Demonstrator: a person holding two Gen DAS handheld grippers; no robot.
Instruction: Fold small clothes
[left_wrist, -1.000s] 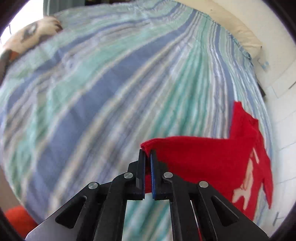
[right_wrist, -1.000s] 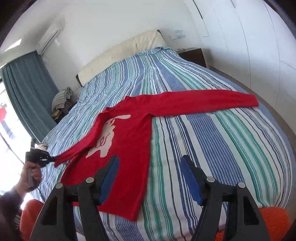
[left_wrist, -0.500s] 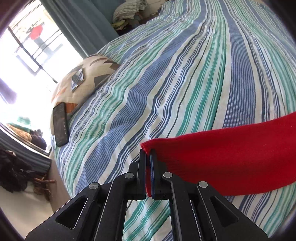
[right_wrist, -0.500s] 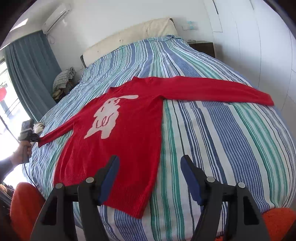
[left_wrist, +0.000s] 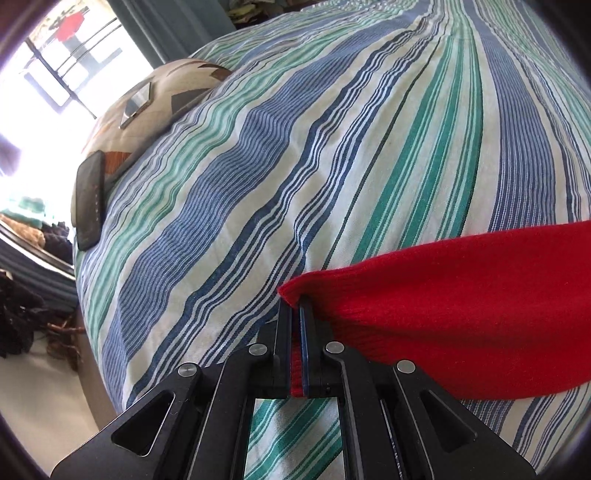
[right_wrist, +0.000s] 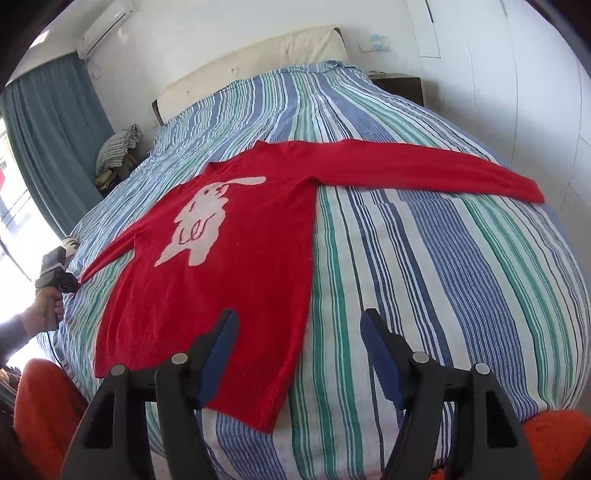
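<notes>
A red sweater (right_wrist: 236, 258) with a white rabbit on its front lies flat on the striped bed (right_wrist: 424, 266), both sleeves spread out sideways. My left gripper (left_wrist: 295, 306) is shut on the cuff of the left sleeve (left_wrist: 461, 317) and holds it stretched out near the bed's left edge; it also shows in the right wrist view (right_wrist: 70, 282). My right gripper (right_wrist: 299, 325) is open and empty, above the sweater's bottom hem near the bed's front edge. The right sleeve (right_wrist: 443, 173) lies straight toward the right.
A patterned cushion (left_wrist: 147, 103) and a dark phone (left_wrist: 88, 199) lie at the bed's left edge. A headboard (right_wrist: 258, 59) and nightstand (right_wrist: 399, 85) stand at the far end. Curtains (right_wrist: 51, 147) hang left. Orange fabric (right_wrist: 44, 406) sits below the bed's front.
My left gripper has pulled the left sleeve outward, so it went from folded over the body to stretched straight. My right gripper has moved slightly closer to the hem and stayed open.
</notes>
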